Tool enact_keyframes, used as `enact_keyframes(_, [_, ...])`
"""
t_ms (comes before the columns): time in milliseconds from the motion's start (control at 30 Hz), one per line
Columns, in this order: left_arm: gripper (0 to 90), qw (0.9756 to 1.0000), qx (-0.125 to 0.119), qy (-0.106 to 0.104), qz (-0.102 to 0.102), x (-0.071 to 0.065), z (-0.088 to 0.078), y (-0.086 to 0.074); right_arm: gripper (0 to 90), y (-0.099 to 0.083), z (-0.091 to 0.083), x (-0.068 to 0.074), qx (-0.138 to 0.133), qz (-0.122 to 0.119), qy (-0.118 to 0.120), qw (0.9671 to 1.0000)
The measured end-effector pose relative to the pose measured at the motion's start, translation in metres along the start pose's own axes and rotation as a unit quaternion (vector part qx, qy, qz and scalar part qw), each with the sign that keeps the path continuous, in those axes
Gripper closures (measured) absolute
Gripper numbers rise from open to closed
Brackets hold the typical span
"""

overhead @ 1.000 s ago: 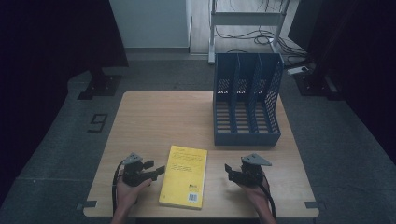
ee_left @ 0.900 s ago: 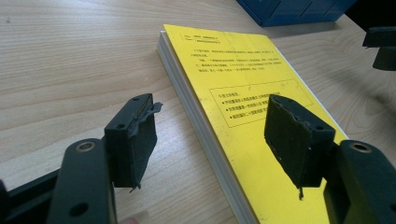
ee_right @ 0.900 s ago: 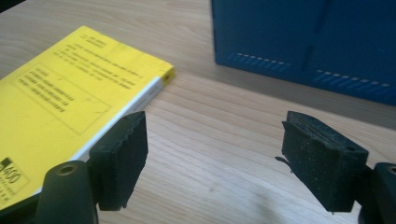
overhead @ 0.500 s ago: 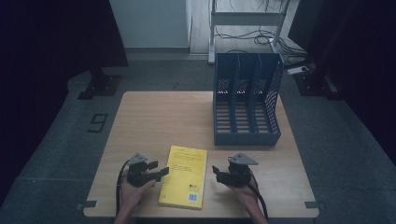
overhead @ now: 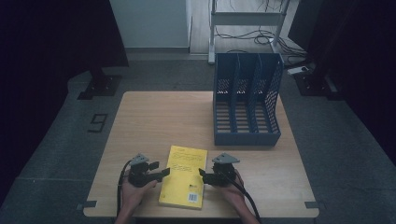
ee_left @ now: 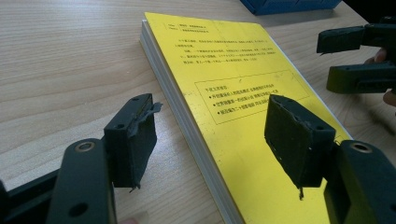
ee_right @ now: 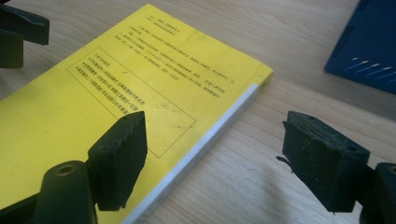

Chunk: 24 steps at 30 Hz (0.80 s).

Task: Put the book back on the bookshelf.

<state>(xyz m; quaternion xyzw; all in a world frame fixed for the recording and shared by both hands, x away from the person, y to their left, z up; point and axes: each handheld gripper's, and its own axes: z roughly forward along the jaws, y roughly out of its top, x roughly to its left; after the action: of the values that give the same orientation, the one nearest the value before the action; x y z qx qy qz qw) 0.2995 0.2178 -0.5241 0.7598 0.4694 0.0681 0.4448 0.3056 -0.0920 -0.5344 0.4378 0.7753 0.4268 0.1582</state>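
Book [overhead: 183, 176] lies flat on the table [overhead: 154, 121], yellow cover up, near the front edge — between both grippers. Left gripper [overhead: 163, 172]: fingers [ee_left: 133, 140] spread, straddling the book's left edge, nothing gripped. Right gripper [overhead: 201, 173]: fingers [ee_right: 119, 158] spread over the right edge, nothing gripped. Blue rack [overhead: 246, 100] stands beyond.

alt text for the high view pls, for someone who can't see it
A yellow book lies flat near the front edge of a wooden table, with the left tongs and right tongs open at its two long sides. A blue three-slot file rack stands at the table's far right.
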Motion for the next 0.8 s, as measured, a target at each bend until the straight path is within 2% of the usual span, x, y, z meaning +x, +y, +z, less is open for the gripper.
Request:
enact_keyframes(100, [33.8,1.0000,0.001,0.001,0.000,-0.001,0.001,0.000,21.7,0.000,0.003,0.003,0.003,-0.001,0.003,1.0000])
enact_keyframes(133, [33.8,1.0000,0.002,0.002,0.000,-0.001,0.001,0.000,21.7,0.000,0.007,0.006,0.005,0.008,0.015,0.9998])
enact_keyframes(167, [33.7,1.0000,0.002,0.002,0.000,-0.001,0.001,0.000,21.5,0.000,0.007,0.006,0.005,0.008,0.016,0.9998])
enact_keyframes(500, [33.8,1.0000,0.000,0.007,0.001,0.000,0.003,0.000,21.1,-0.002,0.015,0.016,0.014,0.002,0.020,0.9997])
enact_keyframes(633, [33.8,1.0000,0.002,0.007,0.001,-0.001,0.004,0.000,20.3,-0.004,0.019,0.021,0.031,-0.009,0.016,0.9994])
enact_keyframes(800, [33.6,0.9999,0.005,0.014,0.008,-0.004,0.008,0.000,20.7,-0.005,0.020,0.021,0.033,-0.003,0.022,0.9992])
